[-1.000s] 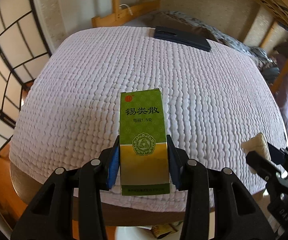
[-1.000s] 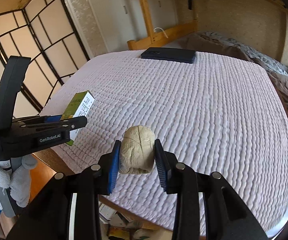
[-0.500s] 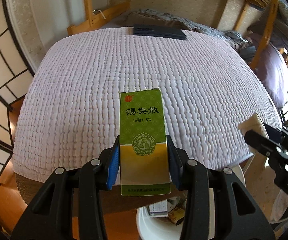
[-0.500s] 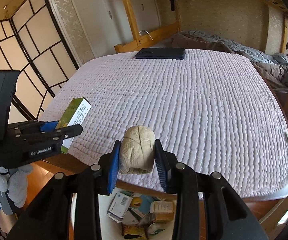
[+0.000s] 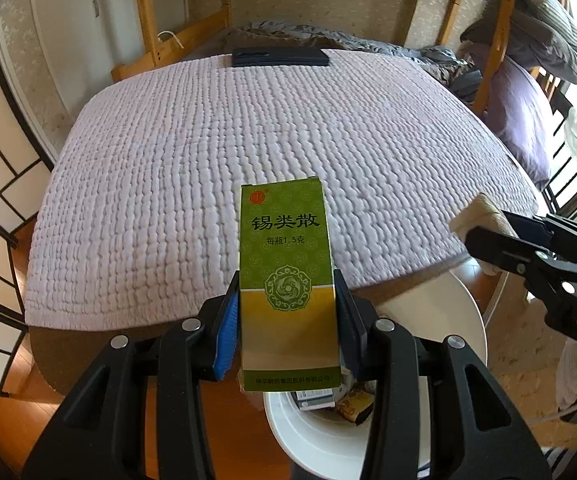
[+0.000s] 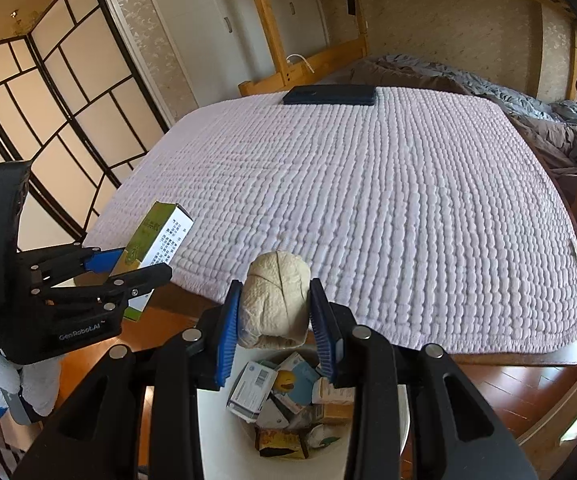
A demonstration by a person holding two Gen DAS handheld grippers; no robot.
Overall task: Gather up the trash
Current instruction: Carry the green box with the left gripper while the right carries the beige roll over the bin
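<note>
Left claw [image 5: 286, 320] grips green box [image 5: 286, 264]; right claw [image 6: 274, 316] grips wad [image 6: 276, 300]; bin [image 6: 224, 440] now below.

Both wrist cameras look forward along their fingers from beyond the near edge of the quilted surface [image 5: 248, 128], facing its far end. Both views share the white bin [image 6: 224, 448] close below, and each catches the other gripper sideways.
</note>
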